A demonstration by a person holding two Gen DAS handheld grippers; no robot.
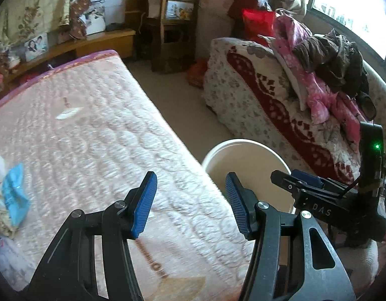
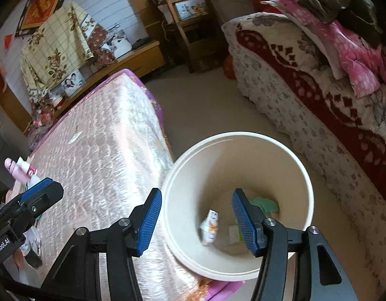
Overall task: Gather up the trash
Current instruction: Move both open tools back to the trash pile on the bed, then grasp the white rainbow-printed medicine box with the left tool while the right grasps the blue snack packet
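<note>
Jaws parted and empty on both sides: left gripper (image 1: 190, 178) over the bed (image 1: 92, 138) edge, right gripper (image 2: 196, 193) over the mouth of the bin (image 2: 243, 165), nothing between either pair of pads.

Nearest, at 12 o'clock below the right gripper: white wrapper (image 2: 210, 227) low inside the bin, blurred; whether settled on the bottom, not clear. Beside it at 3 o'clock a pale packet (image 2: 234, 234), and at 1 o'clock a green scrap (image 2: 265, 204), partly hidden by the right pad. Bin standing on the floor, hard against the bed's corner.

At 9 o'clock of the left gripper, on the bed: blue wrapper (image 1: 13, 193) amid a pale, crumpled heap, cut off by the frame edge. Further along that side, in the right view, a pink bottle (image 2: 17, 166) lying on the bed.

Further off at 11 o'clock, mid-bed: thin white scrap (image 1: 67, 113), alone. Beyond at 2 o'clock, sofa (image 1: 255, 95) piled with clothes; no part in the job, by the look of it.

Step in hand, as judged: drop into the bin finished, hands free for another pick.

Next move, as judged: swing left toward 9 o'clock, keep the pads wide, come down over the blue wrapper, pinch only the crumpled film and not the bed cover, then carry back to the bin at 1 o'clock. Soft, light film: likely to slip or drag neighbours along.
</note>
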